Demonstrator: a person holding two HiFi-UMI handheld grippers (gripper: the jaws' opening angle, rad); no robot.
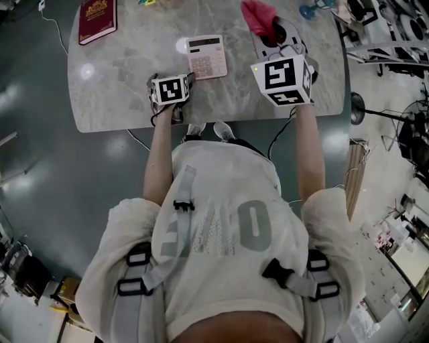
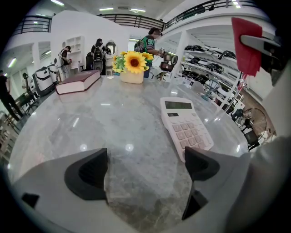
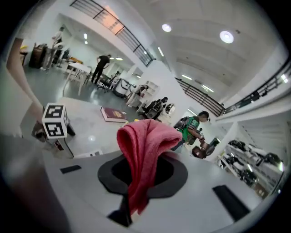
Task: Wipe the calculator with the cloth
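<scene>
Pink calculator (image 1: 206, 57) lies flat; red cloth (image 3: 146, 145) hangs from right hand-held gripper (image 3: 138, 184).

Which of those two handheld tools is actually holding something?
The right tool, clamped on the red cloth; the left tool is open and empty.

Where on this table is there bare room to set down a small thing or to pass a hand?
The widest bare patch of the table lies between the red book and the calculator. The near left corner, left of the open left tongs, is bare too. The right end is crowded: the right tongs, shut on the red cloth, hang over it.
</scene>
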